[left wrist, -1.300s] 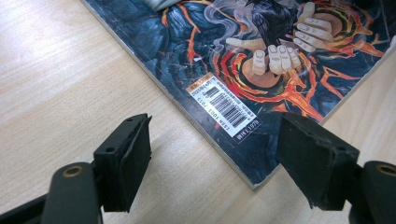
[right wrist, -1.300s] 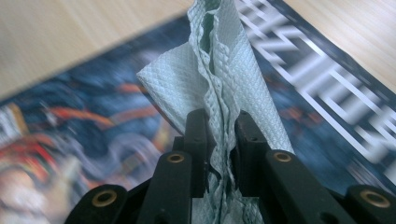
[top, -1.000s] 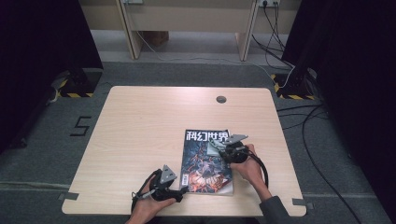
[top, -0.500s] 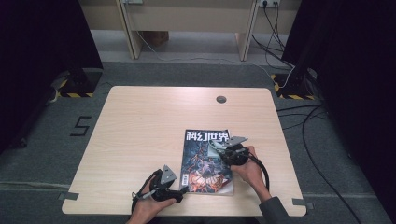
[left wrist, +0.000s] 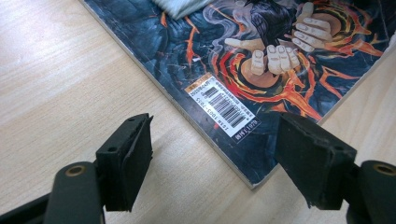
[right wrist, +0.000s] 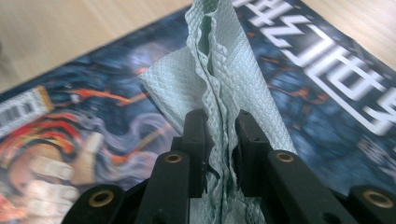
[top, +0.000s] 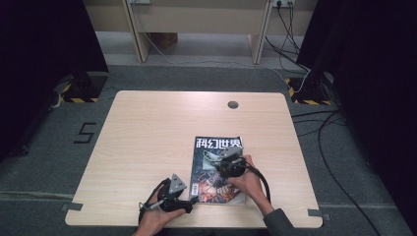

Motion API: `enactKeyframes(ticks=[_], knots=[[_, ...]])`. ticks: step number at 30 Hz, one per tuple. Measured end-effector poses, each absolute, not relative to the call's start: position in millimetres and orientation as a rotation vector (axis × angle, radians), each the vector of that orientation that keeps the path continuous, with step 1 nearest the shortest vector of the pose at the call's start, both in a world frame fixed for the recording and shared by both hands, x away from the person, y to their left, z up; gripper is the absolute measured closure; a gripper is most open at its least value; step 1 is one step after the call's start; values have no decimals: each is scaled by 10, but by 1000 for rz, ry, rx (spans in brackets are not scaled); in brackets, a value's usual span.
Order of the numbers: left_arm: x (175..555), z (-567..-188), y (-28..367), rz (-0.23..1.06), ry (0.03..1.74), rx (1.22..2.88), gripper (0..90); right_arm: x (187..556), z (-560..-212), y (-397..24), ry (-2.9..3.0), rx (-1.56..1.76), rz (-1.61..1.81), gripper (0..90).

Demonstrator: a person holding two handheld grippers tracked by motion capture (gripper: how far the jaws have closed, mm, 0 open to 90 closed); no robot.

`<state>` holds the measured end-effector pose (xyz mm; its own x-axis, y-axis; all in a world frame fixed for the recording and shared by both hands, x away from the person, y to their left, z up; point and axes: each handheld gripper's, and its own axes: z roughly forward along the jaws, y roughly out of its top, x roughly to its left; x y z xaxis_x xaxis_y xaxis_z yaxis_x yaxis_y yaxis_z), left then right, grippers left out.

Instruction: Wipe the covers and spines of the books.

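A soft, light paper towel (right wrist: pixel 219 79), easily crumpled, is pinched at its gathered edge by the nearly closed right gripper (right wrist: pixel 220 140) over the magazine (top: pixel 216 169); the left gripper (left wrist: pixel 215 154) is held open at the cover's near corner, gripping nothing

Count on inspection: one table (top: pixel 147 147), carrying one magazine (top: pixel 206 187), and one pale green paper cloth (right wrist: pixel 219 70) above the magazine's cover. Two handheld grippers are present, a left gripper (left wrist: pixel 215 158) and a right gripper (right wrist: pixel 220 144), each with two black fingers (left wrist: pixel 126 158), and two hands are recorded, one on each gripper. The magazine bears one barcode label (left wrist: pixel 219 105), and the table top shows one round grommet (top: pixel 232 104) near its far edge.
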<state>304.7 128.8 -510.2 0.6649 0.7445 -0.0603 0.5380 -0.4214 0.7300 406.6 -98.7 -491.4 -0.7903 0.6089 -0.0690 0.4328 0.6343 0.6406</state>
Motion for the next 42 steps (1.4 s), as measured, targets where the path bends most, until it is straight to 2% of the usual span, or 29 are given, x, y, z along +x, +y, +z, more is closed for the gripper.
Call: enactKeyframes(ticks=[5,17,27,42], knots=[[3045,-5100,1287,357,981,2132,265,4006,-4920,-820,2605,802,926,775],[3039,-5101,1287,361,980,2129,269,3908,-4926,-741,2645,765,970,792],[3040,-5104,1289,358,982,2127,269,3912,-4916,-916,2642,816,967,814],[3040,-5102,1289,358,982,2128,269,3999,-4877,-1467,2533,993,916,832]])
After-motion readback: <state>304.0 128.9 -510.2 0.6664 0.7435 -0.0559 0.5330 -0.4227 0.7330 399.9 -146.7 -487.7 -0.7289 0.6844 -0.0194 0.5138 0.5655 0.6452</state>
